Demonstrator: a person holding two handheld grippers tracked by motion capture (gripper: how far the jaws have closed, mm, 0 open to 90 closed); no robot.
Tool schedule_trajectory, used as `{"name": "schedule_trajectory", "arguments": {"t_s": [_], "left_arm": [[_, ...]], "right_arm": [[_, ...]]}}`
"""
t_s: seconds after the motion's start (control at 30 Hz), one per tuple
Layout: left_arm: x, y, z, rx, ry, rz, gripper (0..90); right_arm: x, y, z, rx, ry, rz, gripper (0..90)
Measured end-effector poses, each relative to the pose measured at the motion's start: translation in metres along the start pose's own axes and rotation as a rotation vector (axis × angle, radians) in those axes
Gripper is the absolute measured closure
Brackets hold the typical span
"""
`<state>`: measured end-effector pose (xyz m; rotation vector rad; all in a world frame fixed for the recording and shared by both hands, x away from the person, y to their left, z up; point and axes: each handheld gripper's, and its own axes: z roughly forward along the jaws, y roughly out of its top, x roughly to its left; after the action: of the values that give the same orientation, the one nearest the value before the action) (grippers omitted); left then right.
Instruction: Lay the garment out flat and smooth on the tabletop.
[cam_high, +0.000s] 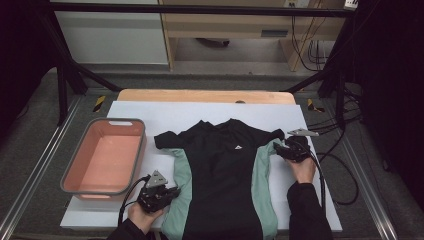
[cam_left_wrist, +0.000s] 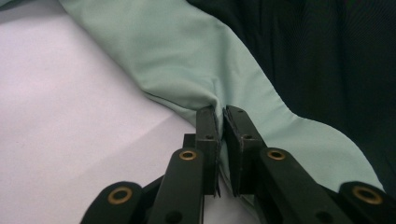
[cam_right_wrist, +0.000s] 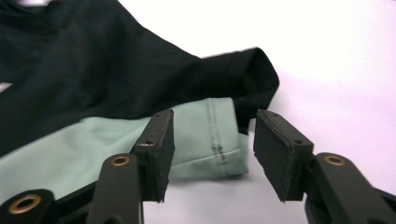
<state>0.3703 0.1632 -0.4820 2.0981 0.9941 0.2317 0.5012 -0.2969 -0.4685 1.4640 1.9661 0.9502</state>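
A black shirt (cam_high: 225, 170) with mint-green side panels lies flat on the white sheet (cam_high: 150, 117), collar to the far side. My left gripper (cam_high: 174, 191) is at the shirt's lower left edge. In the left gripper view it (cam_left_wrist: 220, 112) is shut on a pinch of the green panel (cam_left_wrist: 187, 60). My right gripper (cam_high: 277, 146) is at the right sleeve. In the right gripper view it (cam_right_wrist: 212, 121) stands open, its pads apart on either side of the green hem end (cam_right_wrist: 205, 144), just below the black sleeve (cam_right_wrist: 233, 74), without pressing on the cloth.
A salmon-pink basin (cam_high: 75, 170) with a grey rim sits on the left of the sheet, close to my left hand. Cables (cam_high: 340, 150) trail off the table's right side. A black frame (cam_high: 62, 95) stands at the far corners.
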Motion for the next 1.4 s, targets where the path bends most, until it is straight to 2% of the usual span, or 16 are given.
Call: {"name": "schedule_trajectory", "arguments": {"t_s": [0.1,0.23,0.3,0.37,0.43,0.53,0.63,0.7,0.73,0.83,0.93,1.03,1.1,1.23,1.33,1.4], "left_arm": [[0.002,-0.001,0.0,-0.004,-0.013,-0.023,83.6],[0.002,-0.001,0.0,-0.009,-0.011,-0.023,83.8],[0.002,-0.001,0.0,-0.01,-0.011,-0.023,84.2],[0.002,-0.002,0.0,-0.01,-0.012,-0.03,84.9],[0.003,-0.002,0.0,-0.012,-0.013,-0.033,85.4],[0.002,-0.002,0.0,-0.012,-0.007,-0.033,85.9],[0.002,-0.002,0.0,-0.014,-0.008,-0.034,86.1],[0.003,-0.002,0.0,-0.016,-0.014,-0.041,86.2],[0.003,-0.002,0.0,-0.016,-0.015,-0.041,86.2],[0.002,-0.002,0.0,-0.016,-0.01,-0.034,86.3],[0.002,-0.002,0.0,-0.017,-0.01,-0.036,86.3],[0.003,-0.002,0.0,-0.02,-0.013,-0.043,86.4],[0.003,-0.002,0.0,-0.021,-0.013,-0.043,86.5],[0.004,-0.002,0.0,-0.021,-0.021,-0.052,86.7],[0.005,-0.002,0.0,-0.019,-0.034,-0.072,87.1],[0.004,-0.002,-0.001,-0.02,-0.034,-0.074,87.3]], "right_arm": [[-0.004,0.0,0.009,0.021,0.019,0.015,56.0],[-0.002,-0.001,0.016,0.068,0.03,-0.001,79.3],[-0.002,0.0,0.012,0.079,0.034,0.004,90.0],[-0.005,0.003,0.001,0.063,0.026,-0.002,90.0],[-0.008,0.005,-0.019,0.03,0.022,-0.017,90.0],[-0.01,0.002,-0.036,0.036,0.018,-0.041,90.0],[-0.014,-0.009,-0.042,0.066,-0.016,-0.045,90.0],[-0.018,-0.019,-0.041,0.101,-0.012,-0.032,90.0],[-0.019,-0.024,-0.041,0.089,-0.007,-0.031,89.0],[-0.018,-0.024,-0.039,0.036,0.017,-0.006,65.6],[-0.012,-0.016,-0.034,-0.017,0.043,-0.024,50.1],[-0.008,-0.008,-0.023,-0.027,0.066,0.006,46.8],[-0.007,-0.007,-0.015,-0.006,0.065,0.0,54.7],[-0.005,-0.009,-0.01,0.066,0.091,-0.002,85.5],[-0.008,-0.007,-0.021,0.076,0.122,-0.005,88.8],[-0.009,-0.008,-0.031,0.054,0.126,-0.014,88.8]]}}
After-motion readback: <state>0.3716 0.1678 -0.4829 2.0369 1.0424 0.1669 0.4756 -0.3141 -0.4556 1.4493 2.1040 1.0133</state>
